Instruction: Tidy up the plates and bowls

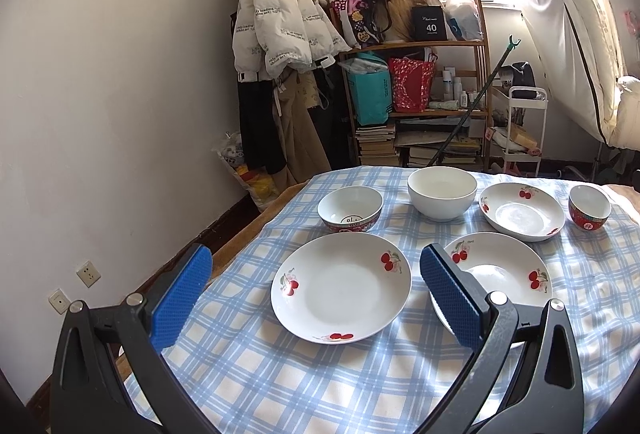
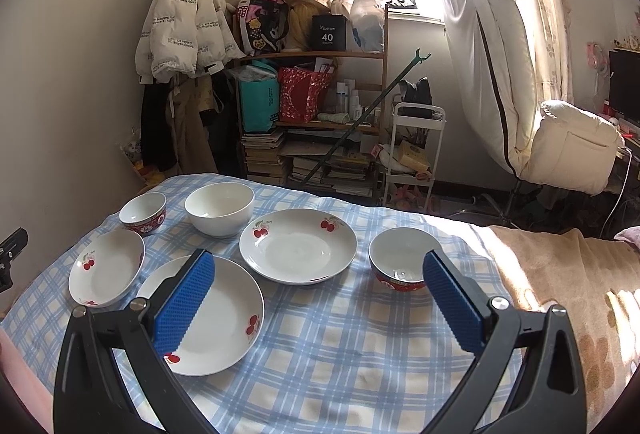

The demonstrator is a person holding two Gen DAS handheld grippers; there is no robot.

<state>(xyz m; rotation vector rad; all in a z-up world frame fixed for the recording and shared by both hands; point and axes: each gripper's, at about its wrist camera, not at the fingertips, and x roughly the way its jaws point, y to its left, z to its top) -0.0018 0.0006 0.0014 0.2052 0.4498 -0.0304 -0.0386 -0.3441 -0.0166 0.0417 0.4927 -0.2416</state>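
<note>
Three white cherry-print plates lie on a blue checked cloth (image 1: 280,374): a near-left plate (image 1: 341,287) (image 2: 106,266), a near-middle plate (image 1: 500,274) (image 2: 224,314) and a far plate (image 1: 522,211) (image 2: 298,245). A plain white bowl (image 1: 442,192) (image 2: 219,208) stands at the back. A red-patterned bowl (image 1: 350,209) (image 2: 143,212) sits at the back left, another red-patterned bowl (image 1: 589,207) (image 2: 402,264) at the right. My left gripper (image 1: 316,266) is open and empty above the near-left plate. My right gripper (image 2: 320,270) is open and empty, between the near-middle plate and the right red bowl.
A tan blanket (image 2: 568,282) covers the surface right of the cloth. A white wall (image 1: 100,114) runs along the left. Behind stand a coat rack with a white jacket (image 1: 276,14), a cluttered wooden shelf (image 1: 420,94), a white trolley (image 2: 412,154) and a leaning pole (image 1: 476,102).
</note>
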